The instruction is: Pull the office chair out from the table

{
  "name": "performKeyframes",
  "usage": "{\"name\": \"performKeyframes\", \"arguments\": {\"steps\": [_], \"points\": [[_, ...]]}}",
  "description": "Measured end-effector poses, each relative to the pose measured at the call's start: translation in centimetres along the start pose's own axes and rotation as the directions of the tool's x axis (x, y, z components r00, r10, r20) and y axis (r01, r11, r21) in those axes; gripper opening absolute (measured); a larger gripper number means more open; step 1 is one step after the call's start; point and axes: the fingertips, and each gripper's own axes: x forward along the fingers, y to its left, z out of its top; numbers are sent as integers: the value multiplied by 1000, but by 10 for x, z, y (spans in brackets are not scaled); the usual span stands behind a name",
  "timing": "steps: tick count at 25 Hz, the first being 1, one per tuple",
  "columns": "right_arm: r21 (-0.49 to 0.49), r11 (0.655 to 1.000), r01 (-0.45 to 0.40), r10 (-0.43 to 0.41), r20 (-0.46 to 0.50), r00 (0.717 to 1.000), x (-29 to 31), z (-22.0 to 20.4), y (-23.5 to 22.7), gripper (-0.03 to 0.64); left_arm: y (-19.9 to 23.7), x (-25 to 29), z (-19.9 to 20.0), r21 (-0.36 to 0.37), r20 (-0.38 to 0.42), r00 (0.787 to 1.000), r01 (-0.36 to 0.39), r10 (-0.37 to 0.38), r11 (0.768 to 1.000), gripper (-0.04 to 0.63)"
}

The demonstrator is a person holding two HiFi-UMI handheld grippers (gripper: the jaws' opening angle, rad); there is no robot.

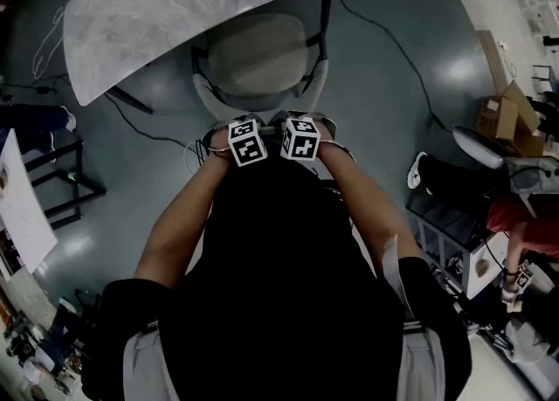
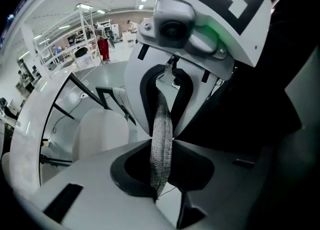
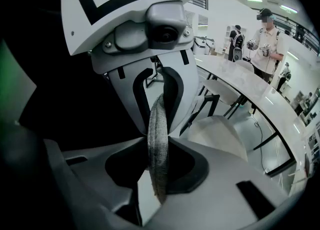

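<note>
The office chair has a pale seat (image 1: 258, 58) half under the marbled table (image 1: 175, 6), and its backrest top edge (image 1: 271, 127) lies just in front of me. My left gripper (image 1: 238, 135) and right gripper (image 1: 297, 131) sit side by side on that edge. In the left gripper view my left gripper (image 2: 161, 166) is shut on the grey woven edge (image 2: 161, 124), with the right gripper (image 2: 165, 106) opposite on the same strip. The right gripper view shows the right gripper (image 3: 157, 169) shut on the edge (image 3: 159, 134), facing the left gripper (image 3: 161, 106).
Black cables (image 1: 393, 41) trail over the grey floor beside the chair. Cardboard boxes (image 1: 507, 115) and a white rack (image 1: 454, 242) stand at the right, a black frame (image 1: 61, 181) at the left. A person (image 3: 265, 38) stands beyond the table.
</note>
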Motion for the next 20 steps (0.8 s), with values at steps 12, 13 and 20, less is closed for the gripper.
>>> {"name": "performKeyframes", "arguments": {"steps": [12,13,20], "points": [[20,999,-30,30,-5,1000,3,-2,48,91,-47,4,-8,-9,9,1000,16,-16,1000,87],[24,999,-29,29,-6,1000,3,-2,50,91,-49,3,-8,-9,10,1000,14,-13,1000,87],[55,998,-28,28,-9,1000,6,0,77,92,-75,2,-14,-8,26,1000,9,-9,1000,89]]}}
